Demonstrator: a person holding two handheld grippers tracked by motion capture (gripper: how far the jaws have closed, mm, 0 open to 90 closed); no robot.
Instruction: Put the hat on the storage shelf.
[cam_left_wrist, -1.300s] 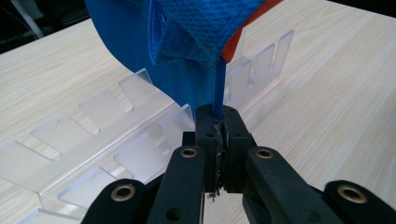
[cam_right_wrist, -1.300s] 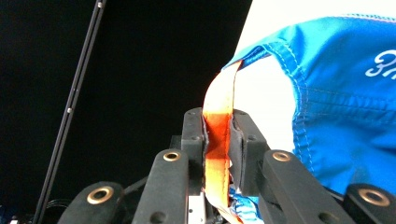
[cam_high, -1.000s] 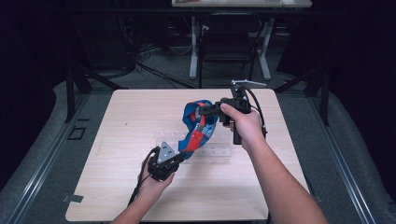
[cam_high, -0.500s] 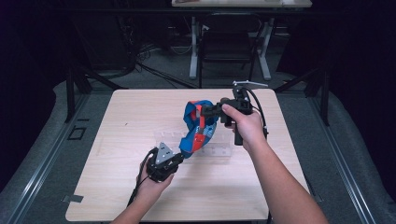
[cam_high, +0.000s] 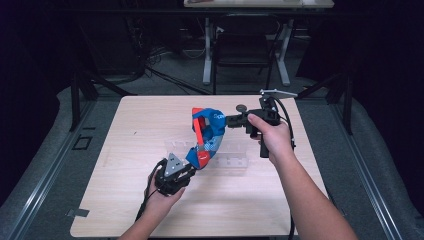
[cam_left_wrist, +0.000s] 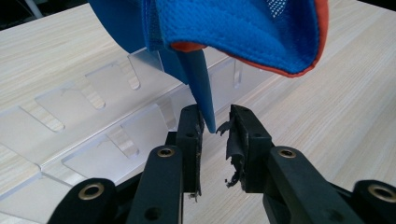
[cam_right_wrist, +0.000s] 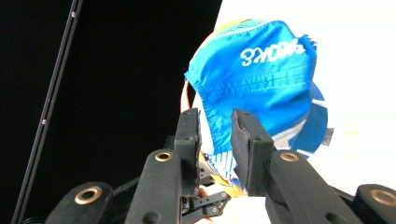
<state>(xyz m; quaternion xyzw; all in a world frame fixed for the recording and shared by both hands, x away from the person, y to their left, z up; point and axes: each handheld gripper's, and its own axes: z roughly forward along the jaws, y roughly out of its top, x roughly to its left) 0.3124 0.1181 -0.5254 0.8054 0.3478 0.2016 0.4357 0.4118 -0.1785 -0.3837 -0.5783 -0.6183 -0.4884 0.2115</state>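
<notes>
Nearest, at approx 7 o'clock on the worktop (cam_high: 125, 210), sits the left claw (cam_high: 187, 167), held low in the left hand (cam_high: 162, 192). In left gripper view its jaws stand a little apart w/ a thin blue strap end (cam_left_wrist: 200, 88) running down between them; strap lies against the one jaw, gap on the other side, so it reads as loosely caught, not firmly pinched. Torn black pad material (cam_left_wrist: 231, 149) hangs off the other jaw. Just past that claw, a clear acrylic rack (cam_high: 227, 155) lies flat across mid-worktop, slots visible close up (cam_left_wrist: 93, 116). The blue-and-orange cloth item (cam_high: 207, 132), prob. a small bag or cap w/ white lettering, is held up off the worktop, above the rack. Its long axis runs from approx 7 o'clock up toward 1 o'clock: low end at left claw, high end at right claw (cam_high: 230, 120). Key relation: cloth is strung between both claws, so left claw has the bottom tail and right has the top hem. Right gripper view: jaws nearly closed w/ stitched blue hem (cam_right_wrist: 219, 121) between them; looks gripped, though contact at tips is partly hidden. Right hand (cam_high: 270, 137) sits at approx 2 o'clock, farther out. Judgement: next move likely turns on the left claw, since its hold looks weakest. Beyond the worktop, dark floor, table legs (cam_high: 207, 50).
</notes>
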